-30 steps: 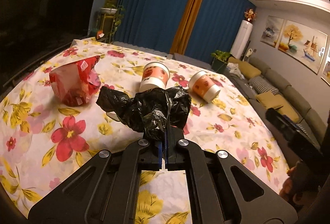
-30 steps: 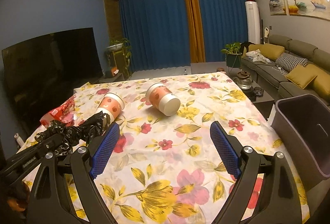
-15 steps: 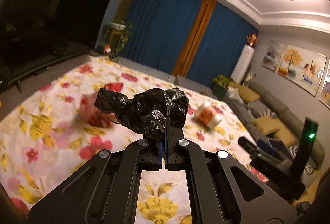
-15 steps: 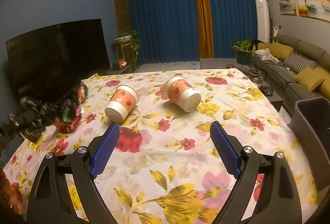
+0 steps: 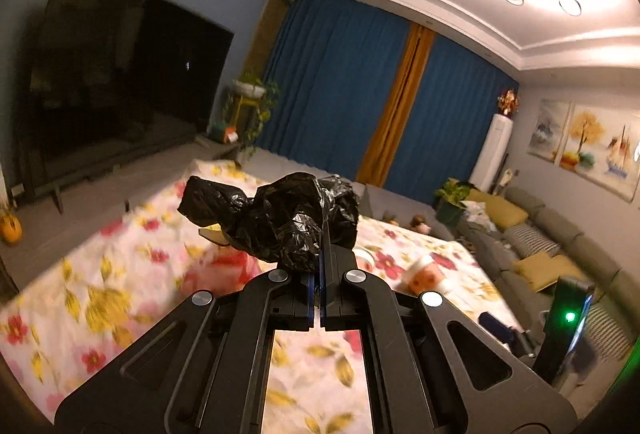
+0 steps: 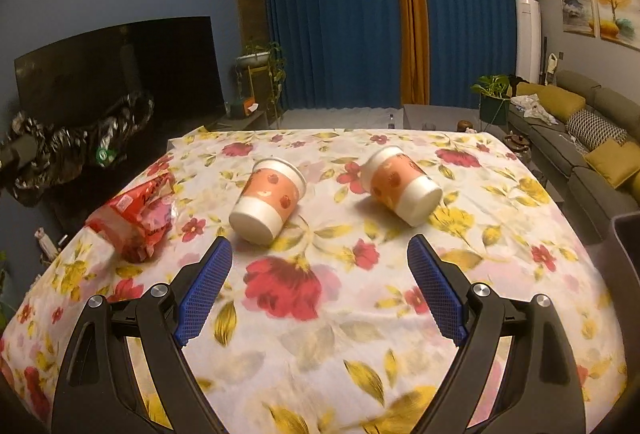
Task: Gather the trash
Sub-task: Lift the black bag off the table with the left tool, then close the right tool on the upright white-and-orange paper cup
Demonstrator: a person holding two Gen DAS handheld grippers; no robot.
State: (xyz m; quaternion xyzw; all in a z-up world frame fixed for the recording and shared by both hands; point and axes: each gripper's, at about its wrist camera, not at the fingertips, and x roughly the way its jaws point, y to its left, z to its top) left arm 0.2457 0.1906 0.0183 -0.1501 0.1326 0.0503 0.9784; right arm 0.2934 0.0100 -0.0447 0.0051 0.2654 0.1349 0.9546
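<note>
1. A crumpled black trash bag is clamped between the closed fingers of the left gripper, held above the floral tablecloth.
2. The right gripper is held spread apart over the cloth.
3. Two paper cups and a red wrapper are seen lying on their sides.

Crumpled black plastic bag, glossy and bunched, raised above the flowered tablecloth, pinched at its lower edge. Two paper cups on their sides on the cloth, well apart: left cup peach-banded with red fruit print, white base toward the camera; right cup same print, white base toward the near right. Red snack wrapper, crinkled and partly transparent, at the cloth's left edge, near the left cup but not touching it.
</note>
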